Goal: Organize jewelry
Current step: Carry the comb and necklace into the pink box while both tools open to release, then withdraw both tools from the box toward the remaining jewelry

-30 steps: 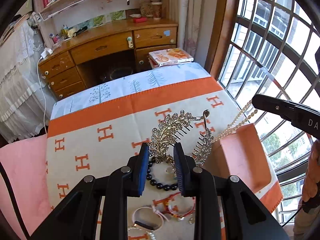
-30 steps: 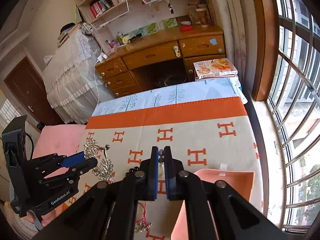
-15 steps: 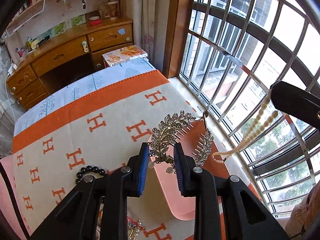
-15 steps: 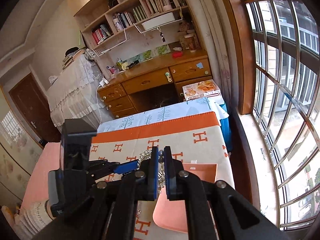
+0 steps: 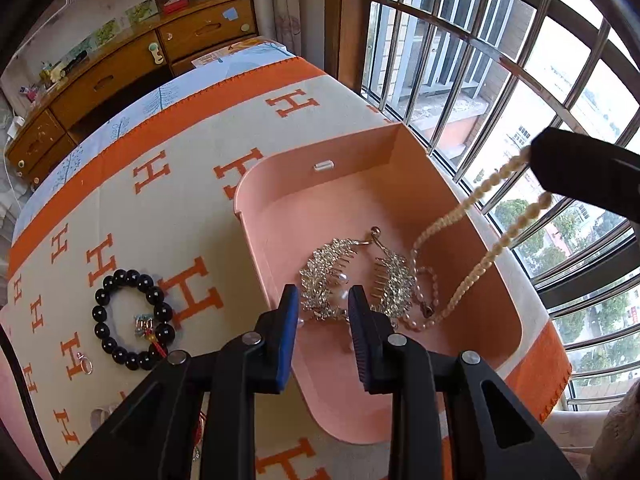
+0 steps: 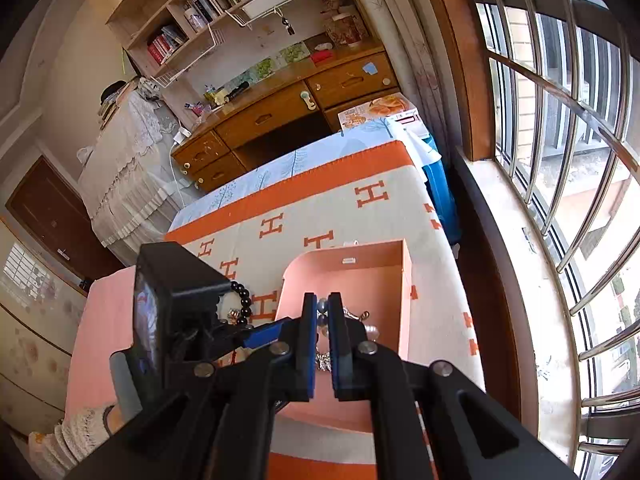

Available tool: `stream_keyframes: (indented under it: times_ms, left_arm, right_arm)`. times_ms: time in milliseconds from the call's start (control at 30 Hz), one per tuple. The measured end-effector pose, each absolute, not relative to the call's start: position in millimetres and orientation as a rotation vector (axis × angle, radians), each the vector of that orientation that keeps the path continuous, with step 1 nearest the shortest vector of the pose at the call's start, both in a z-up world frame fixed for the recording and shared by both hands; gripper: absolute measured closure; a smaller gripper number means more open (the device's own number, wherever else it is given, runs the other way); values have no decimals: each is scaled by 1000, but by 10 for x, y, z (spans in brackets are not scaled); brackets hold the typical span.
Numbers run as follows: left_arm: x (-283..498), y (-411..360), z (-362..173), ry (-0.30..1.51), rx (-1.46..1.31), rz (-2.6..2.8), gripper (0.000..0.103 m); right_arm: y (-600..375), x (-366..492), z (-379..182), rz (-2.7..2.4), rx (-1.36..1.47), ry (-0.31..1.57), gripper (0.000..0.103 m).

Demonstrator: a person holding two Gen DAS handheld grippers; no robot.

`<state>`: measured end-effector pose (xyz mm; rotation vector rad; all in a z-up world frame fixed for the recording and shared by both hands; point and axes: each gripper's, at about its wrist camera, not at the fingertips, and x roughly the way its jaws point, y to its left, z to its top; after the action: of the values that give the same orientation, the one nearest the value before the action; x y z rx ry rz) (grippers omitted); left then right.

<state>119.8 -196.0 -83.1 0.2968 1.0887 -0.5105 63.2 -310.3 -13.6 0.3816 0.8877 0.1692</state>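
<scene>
A pink tray (image 5: 360, 184) stands on the orange-and-cream cloth. A silver rhinestone hair comb (image 5: 352, 276) lies in the tray. My left gripper (image 5: 323, 300) is open just above it, fingers on either side, not gripping. My right gripper (image 6: 323, 312) is shut on a pearl necklace (image 5: 480, 248), which hangs from it and whose lower end rests in the tray beside the comb. In the right wrist view the tray (image 6: 380, 264) lies below the fingers and the left gripper (image 6: 264, 332) reaches in from the left.
A black bead bracelet (image 5: 132, 320) with a small charm lies on the cloth left of the tray, with a small ring (image 5: 82, 362) near it. A barred window (image 5: 500, 60) runs along the right side. A wooden desk (image 5: 120, 68) stands beyond the table.
The left gripper carried the hair comb over the tray, lowered it in, and opened. The right gripper moved over the tray and the necklace's lower end came to rest inside.
</scene>
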Motion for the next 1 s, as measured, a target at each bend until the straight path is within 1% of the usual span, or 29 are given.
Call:
stream_keyframes:
  times_ms: [167,233,300,333,400,433,500,667,1000]
  left_arm:
    - [1084,-1934,-790,1104,287,-510,77]
    - [1075,-1911,-779,1112,268,-523,71]
    - [1032,-1899,-732,1108,244,-555,53]
    - [986,-1891,-684,1094,236,-566,48]
    - [886,-1858,-561,1027,257,-530,14]
    - [840,-1831,-499,978,268,-507,12]
    - [744,-1767,-383,908,288,-487,12]
    - [605,-1561,-251,858,266,-473,12]
    - [407,-1011,-152,768,169,-397,12]
  right_arm:
    - [-3040,660,-269,179,384,926,97]
    - [-3016,646,-281,156,364,927,97]
    - [-3008,621,-279,143,354,922,97]
    - [-3002,608,-278,140,351,919,97]
    - [-2981,578,-278,132,343,911,97]
    - [-2972,560,-281,128,341,907,97]
    - [-2954,522,-294,123,342,901,97]
    - [-2860,403,-329,127,350,883,97]
    - [-2586,168,-310,159,332,843,97]
